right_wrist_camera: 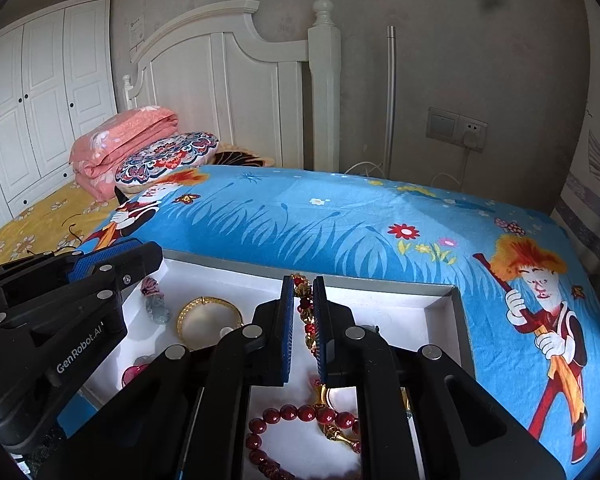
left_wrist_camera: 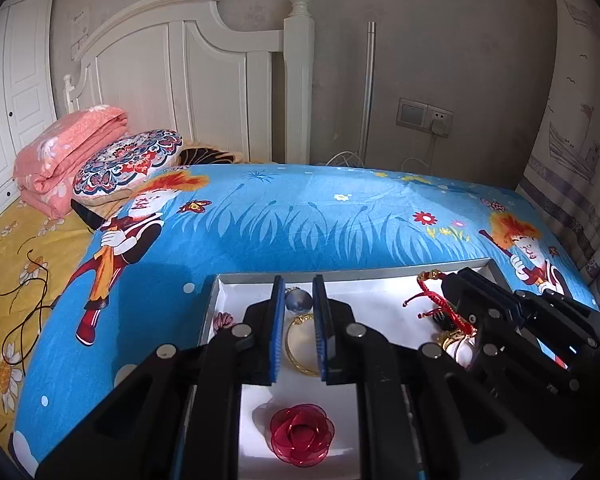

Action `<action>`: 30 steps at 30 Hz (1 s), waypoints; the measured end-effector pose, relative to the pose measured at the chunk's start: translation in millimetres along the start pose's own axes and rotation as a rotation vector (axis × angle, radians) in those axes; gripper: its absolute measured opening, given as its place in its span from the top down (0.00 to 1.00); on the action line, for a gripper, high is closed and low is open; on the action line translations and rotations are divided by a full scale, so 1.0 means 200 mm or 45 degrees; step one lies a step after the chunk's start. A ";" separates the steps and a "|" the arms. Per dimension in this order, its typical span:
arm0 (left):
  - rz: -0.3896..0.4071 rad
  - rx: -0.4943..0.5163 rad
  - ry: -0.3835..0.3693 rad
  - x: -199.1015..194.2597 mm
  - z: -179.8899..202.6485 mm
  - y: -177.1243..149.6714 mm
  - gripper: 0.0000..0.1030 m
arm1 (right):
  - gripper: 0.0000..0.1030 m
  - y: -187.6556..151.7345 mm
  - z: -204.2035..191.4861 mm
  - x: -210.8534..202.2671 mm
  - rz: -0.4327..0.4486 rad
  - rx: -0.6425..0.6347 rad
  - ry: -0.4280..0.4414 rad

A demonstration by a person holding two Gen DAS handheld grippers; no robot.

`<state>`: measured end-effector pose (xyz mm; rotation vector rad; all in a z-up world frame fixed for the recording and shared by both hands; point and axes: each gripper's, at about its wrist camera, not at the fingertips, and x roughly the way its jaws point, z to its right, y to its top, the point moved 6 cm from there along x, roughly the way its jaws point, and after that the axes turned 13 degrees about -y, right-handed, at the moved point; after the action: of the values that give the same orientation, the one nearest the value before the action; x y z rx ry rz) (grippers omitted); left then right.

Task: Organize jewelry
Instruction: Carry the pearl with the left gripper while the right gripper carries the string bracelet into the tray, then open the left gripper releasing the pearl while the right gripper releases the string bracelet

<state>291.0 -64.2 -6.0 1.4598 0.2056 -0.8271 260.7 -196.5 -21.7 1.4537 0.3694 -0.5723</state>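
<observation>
Your bed carries two layers of cloth: a yellow floral sheet (left_wrist_camera: 4, 264) at far left and a blue cartoon-print sheet (left_wrist_camera: 300, 224) across the middle. One folded pink quilt (left_wrist_camera: 68, 152) and one round patterned cushion (left_wrist_camera: 128, 164) lie against the white headboard (left_wrist_camera: 172, 76). One loose dark cord (left_wrist_camera: 32, 300) trails over the yellow sheet.

One shallow white tray (left_wrist_camera: 220, 300) with a grey rim sits on the blue sheet and holds the jewelry. Inside it, from the left, you have:
- one small pink ornament (left_wrist_camera: 223, 320);
- one round grey-blue pendant (left_wrist_camera: 299, 301);
- one gold bangle (left_wrist_camera: 296, 344), smooth and rigid;
- one red mesh rose (left_wrist_camera: 302, 436), near the front;
- one red braided bracelet (left_wrist_camera: 432, 300);
- one string of glossy red beads (right_wrist_camera: 296, 416).

Your left gripper (left_wrist_camera: 299, 332) hovers over the pendant and bangle, fingers nearly closed with a narrow gap and nothing held between them. Your right gripper (right_wrist_camera: 302, 330) has its fingers closed on a red-and-gold beaded strand (right_wrist_camera: 302, 294), which hangs over the tray's right half. Each gripper blocks part of the tray from the other's view.
</observation>
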 end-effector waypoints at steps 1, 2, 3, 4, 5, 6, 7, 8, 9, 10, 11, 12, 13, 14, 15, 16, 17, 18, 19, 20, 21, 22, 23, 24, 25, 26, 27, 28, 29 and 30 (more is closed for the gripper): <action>0.000 0.008 0.002 0.00 0.00 0.00 0.87 | 0.90 0.00 0.00 0.01 -0.003 -0.005 -0.002; 0.001 0.013 0.006 0.00 0.01 0.00 0.87 | 0.90 -0.01 -0.01 0.01 -0.006 -0.008 -0.002; 0.000 0.017 0.009 0.00 0.01 0.00 0.87 | 0.90 -0.01 0.00 0.02 -0.009 -0.006 -0.003; -0.001 0.018 0.010 0.01 0.01 -0.01 0.87 | 0.90 -0.01 0.00 0.02 -0.013 -0.001 -0.003; -0.002 0.016 0.010 0.01 0.01 -0.01 0.87 | 0.90 -0.01 0.00 0.02 -0.018 0.004 -0.004; -0.005 0.014 0.009 0.02 0.01 -0.01 0.87 | 0.89 -0.01 0.00 0.03 -0.020 0.008 -0.003; -0.008 0.013 0.009 0.02 0.01 -0.01 0.87 | 0.89 -0.01 0.01 0.03 -0.019 0.009 -0.001; -0.008 0.010 0.008 0.03 0.01 -0.01 0.87 | 0.88 -0.01 0.01 0.03 -0.017 0.007 -0.003; -0.004 0.006 0.008 0.03 0.01 -0.01 0.86 | 0.88 -0.01 0.01 0.03 -0.019 0.002 -0.008; -0.004 0.004 0.013 0.03 0.00 -0.01 0.80 | 0.88 -0.01 0.01 0.03 -0.019 -0.002 -0.007; -0.001 0.000 0.017 0.03 0.00 -0.01 0.77 | 0.87 -0.01 0.00 0.02 -0.018 -0.006 -0.007; 0.003 -0.004 0.019 0.02 -0.01 -0.01 0.69 | 0.85 -0.01 0.01 0.02 -0.016 -0.010 -0.010; 0.009 -0.007 0.018 0.02 -0.01 -0.01 0.60 | 0.82 -0.01 0.01 0.02 -0.015 -0.014 -0.011; 0.016 -0.008 0.017 0.02 -0.01 -0.01 0.58 | 0.77 -0.01 0.01 0.02 -0.013 -0.016 -0.011; 0.022 -0.006 0.023 0.01 -0.01 -0.01 0.57 | 0.74 -0.02 0.01 0.01 -0.010 -0.016 -0.012; 0.024 -0.002 0.029 0.01 -0.01 -0.01 0.55 | 0.74 -0.02 0.01 0.01 -0.009 -0.016 -0.013; 0.025 0.000 0.029 0.01 -0.01 -0.01 0.53 | 0.74 -0.02 0.01 0.01 -0.011 -0.016 -0.016; 0.028 0.001 0.030 0.01 -0.01 -0.01 0.49 | 0.74 -0.03 0.02 0.01 -0.015 -0.014 -0.019; 0.032 0.002 0.033 0.01 -0.02 -0.01 0.46 | 0.74 -0.04 0.02 0.01 -0.019 -0.009 -0.020; 0.038 0.005 0.036 0.00 -0.01 -0.01 0.44 | 0.74 -0.04 0.03 0.00 -0.020 -0.005 -0.021; 0.046 0.007 0.037 0.00 -0.01 -0.01 0.40 | 0.74 -0.05 0.03 0.00 -0.019 -0.002 -0.021; 0.056 0.010 0.041 -0.01 -0.01 -0.02 0.35 | 0.74 -0.06 0.04 -0.01 -0.016 -0.001 -0.023; 0.064 0.014 0.047 -0.01 -0.01 -0.02 0.33 | 0.74 -0.06 0.04 -0.02 -0.014 0.002 -0.027; 0.071 0.021 0.050 -0.02 0.00 -0.03 0.30 | 0.73 -0.07 0.05 -0.03 -0.015 0.006 -0.033; 0.076 0.029 0.048 -0.03 0.00 -0.03 0.27 | 0.72 -0.08 0.06 -0.04 -0.016 0.010 -0.039; 0.082 0.034 0.047 -0.04 0.01 -0.04 0.25 | 0.70 -0.09 0.06 -0.05 -0.015 0.014 -0.047; 0.092 0.037 0.045 -0.06 0.01 -0.04 0.20 | 0.65 -0.10 0.07 -0.06 -0.011 0.019 -0.056; 0.102 0.036 0.040 -0.07 0.02 -0.05 0.15 | 0.62 -0.11 0.09 -0.07 -0.006 0.027 -0.063; 0.114 0.032 0.038 -0.09 0.02 -0.06 0.14 | 0.60 -0.12 0.10 -0.09 -0.002 0.033 -0.069; 0.124 0.027 0.032 -0.11 0.03 -0.07 0.13 | 0.59 -0.13 0.10 -0.10 0.006 0.038 -0.075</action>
<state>266.1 -60.3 -2.9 1.4889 0.1441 -0.7339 227.2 -214.6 -29.2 1.4625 0.3122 -0.6180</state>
